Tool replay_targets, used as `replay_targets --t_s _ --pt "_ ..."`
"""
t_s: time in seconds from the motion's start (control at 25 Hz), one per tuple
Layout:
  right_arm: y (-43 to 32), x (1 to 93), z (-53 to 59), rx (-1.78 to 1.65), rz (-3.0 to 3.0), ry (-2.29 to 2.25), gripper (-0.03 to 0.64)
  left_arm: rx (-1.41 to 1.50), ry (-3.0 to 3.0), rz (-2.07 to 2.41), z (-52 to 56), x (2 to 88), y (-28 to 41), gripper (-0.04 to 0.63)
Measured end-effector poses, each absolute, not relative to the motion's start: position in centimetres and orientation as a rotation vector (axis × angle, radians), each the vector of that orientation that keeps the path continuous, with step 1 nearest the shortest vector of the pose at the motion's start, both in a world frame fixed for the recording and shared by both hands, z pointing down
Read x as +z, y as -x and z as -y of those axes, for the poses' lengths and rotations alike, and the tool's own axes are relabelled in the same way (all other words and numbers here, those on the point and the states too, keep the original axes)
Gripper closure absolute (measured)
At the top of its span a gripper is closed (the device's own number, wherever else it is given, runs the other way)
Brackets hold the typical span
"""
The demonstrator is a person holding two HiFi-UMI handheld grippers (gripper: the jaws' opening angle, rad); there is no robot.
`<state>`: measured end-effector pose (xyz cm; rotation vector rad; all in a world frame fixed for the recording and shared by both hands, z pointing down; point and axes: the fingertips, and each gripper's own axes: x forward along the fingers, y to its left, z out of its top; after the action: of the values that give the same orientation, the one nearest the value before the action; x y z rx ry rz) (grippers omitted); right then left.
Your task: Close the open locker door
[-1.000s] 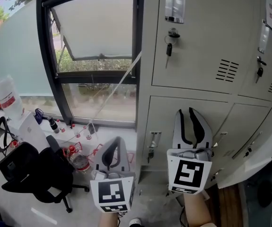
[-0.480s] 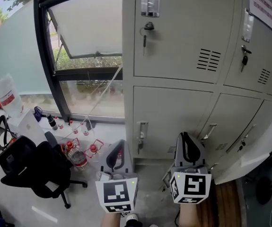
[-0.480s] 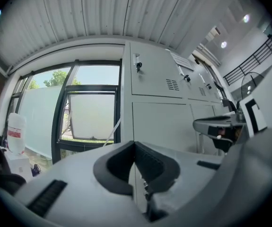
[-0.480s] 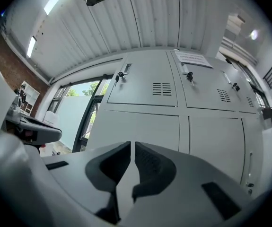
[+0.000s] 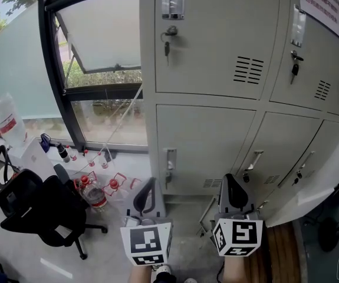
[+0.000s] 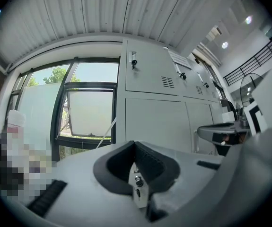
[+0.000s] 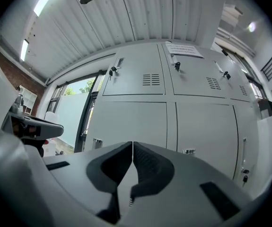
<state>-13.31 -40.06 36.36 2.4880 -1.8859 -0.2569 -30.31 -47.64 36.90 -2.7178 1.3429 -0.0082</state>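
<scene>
Locker doors (image 5: 204, 146) of pale grey sheet metal are filling the wall straight ahead of you. The lower row, with its small metal latch handles (image 5: 170, 161), is sitting just beyond both grippers, and in the right gripper view the doors are looking flush with the cabinet front. Your left gripper (image 5: 150, 183), grey with black pads, is pressing its pads together on nothing, short of the doors; your right gripper (image 5: 230, 178) has just been closing its jaws and is showing them tip to tip, empty, likewise clear of the doors.
</scene>
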Motion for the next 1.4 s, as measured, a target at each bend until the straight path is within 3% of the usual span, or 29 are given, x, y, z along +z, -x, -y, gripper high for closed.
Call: replay_targets --t_s 1.4 --pt "12.7 37.9 39.8 -0.14 1.942 -2.481 0.598 -0.015 2.716 -1.352 47.3 37.0 29.9 0.597"
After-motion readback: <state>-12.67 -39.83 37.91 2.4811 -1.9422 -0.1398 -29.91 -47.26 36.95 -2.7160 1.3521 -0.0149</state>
